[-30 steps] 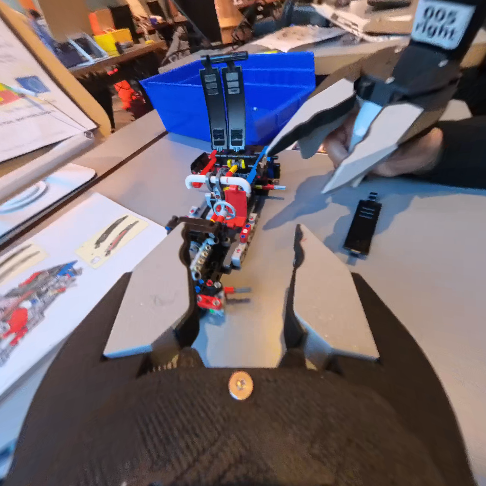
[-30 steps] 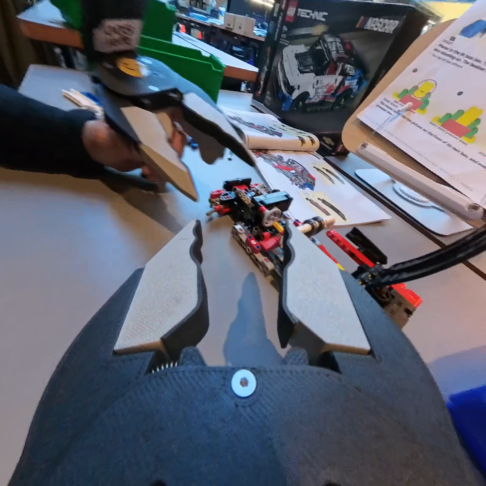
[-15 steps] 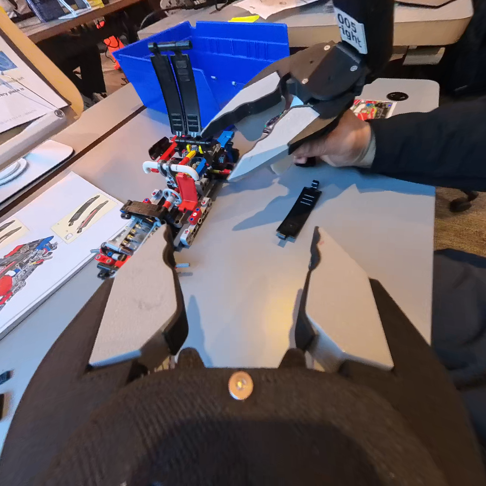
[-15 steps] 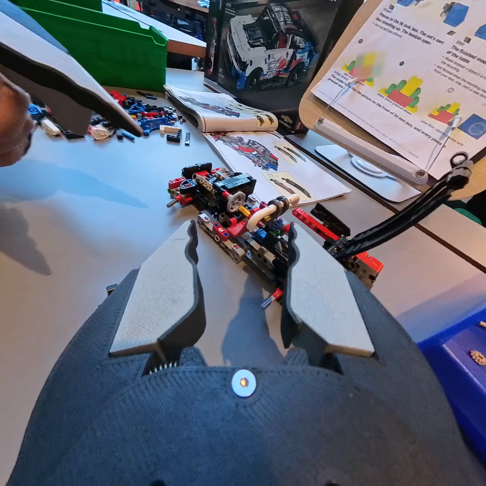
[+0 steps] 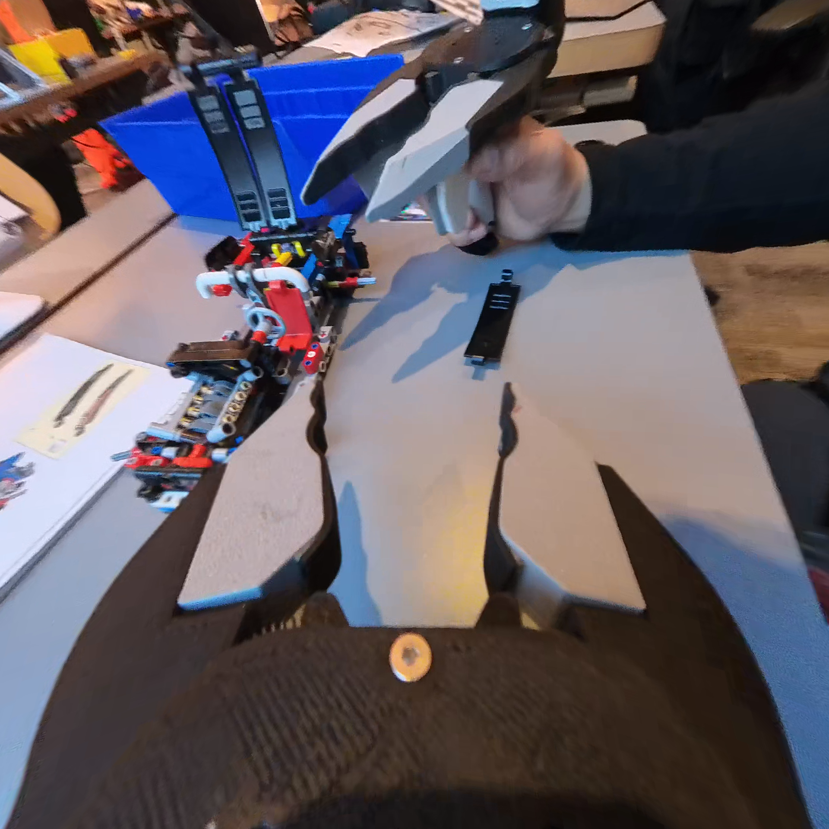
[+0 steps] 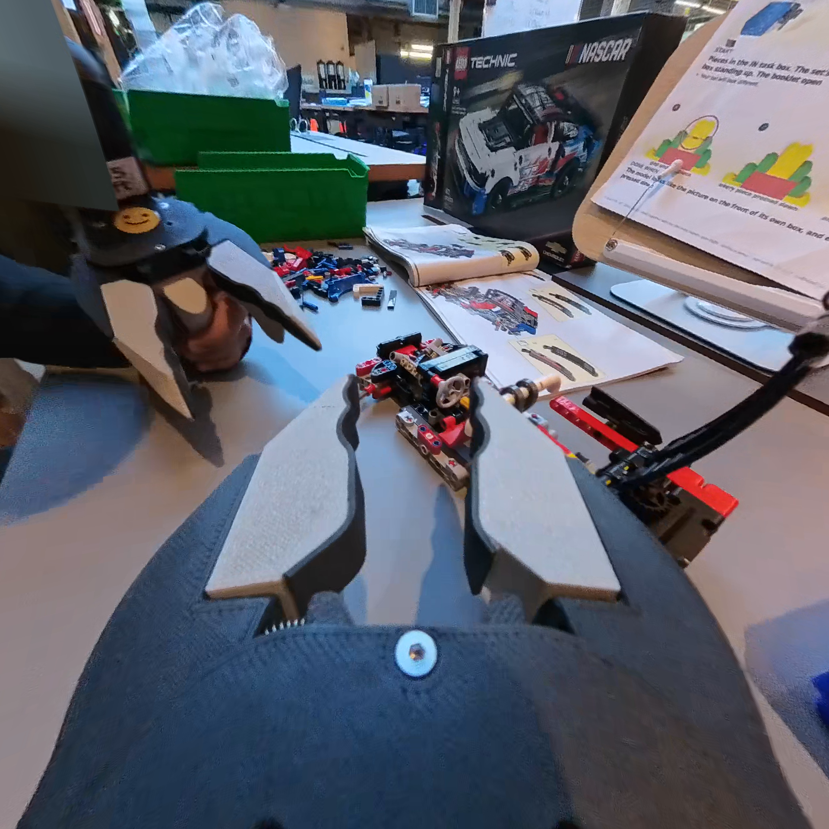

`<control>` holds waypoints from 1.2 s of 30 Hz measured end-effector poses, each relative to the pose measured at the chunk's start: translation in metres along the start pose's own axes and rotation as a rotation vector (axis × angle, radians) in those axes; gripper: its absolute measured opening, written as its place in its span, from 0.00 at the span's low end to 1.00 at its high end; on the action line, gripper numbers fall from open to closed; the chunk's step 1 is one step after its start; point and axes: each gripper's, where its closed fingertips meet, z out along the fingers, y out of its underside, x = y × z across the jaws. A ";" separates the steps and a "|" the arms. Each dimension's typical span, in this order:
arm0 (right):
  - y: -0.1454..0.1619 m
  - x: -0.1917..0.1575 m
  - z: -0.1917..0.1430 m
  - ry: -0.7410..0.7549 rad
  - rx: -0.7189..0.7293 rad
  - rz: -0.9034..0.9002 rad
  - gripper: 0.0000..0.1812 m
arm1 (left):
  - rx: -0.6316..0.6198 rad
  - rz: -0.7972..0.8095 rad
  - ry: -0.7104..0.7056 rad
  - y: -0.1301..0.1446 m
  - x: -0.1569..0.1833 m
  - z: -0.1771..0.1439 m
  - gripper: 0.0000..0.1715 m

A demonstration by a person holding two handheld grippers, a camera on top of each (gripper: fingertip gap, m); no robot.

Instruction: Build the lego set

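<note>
Both grippers (image 5: 412, 394) (image 6: 415, 394) parted (empty), chassis (image 6: 430, 394) beyond right tips

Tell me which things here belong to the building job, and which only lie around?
Job: the car chassis, the loose black panel, the loose pieces, the open booklet, both open grippers.

Lying about: the blue bin, green bins, plastic bag.

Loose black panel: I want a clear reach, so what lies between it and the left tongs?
Only bare table, seen in the left wrist view, separates black panel from left tongs.
</note>
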 end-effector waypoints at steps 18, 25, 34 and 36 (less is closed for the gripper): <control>0.014 -0.021 0.010 -0.091 -0.079 -0.030 0.22 | 0.076 -0.074 0.129 -0.011 0.005 -0.003 0.34; 0.022 -0.033 0.014 -0.077 -0.113 -0.098 0.20 | 0.089 -0.065 0.068 -0.012 -0.002 -0.003 0.32; 0.023 -0.033 0.008 -0.065 -0.114 -0.098 0.21 | 0.096 -0.084 0.053 -0.013 -0.006 -0.004 0.33; 0.024 -0.033 0.008 -0.071 -0.121 -0.089 0.21 | 0.102 -0.091 0.061 -0.014 -0.005 -0.005 0.33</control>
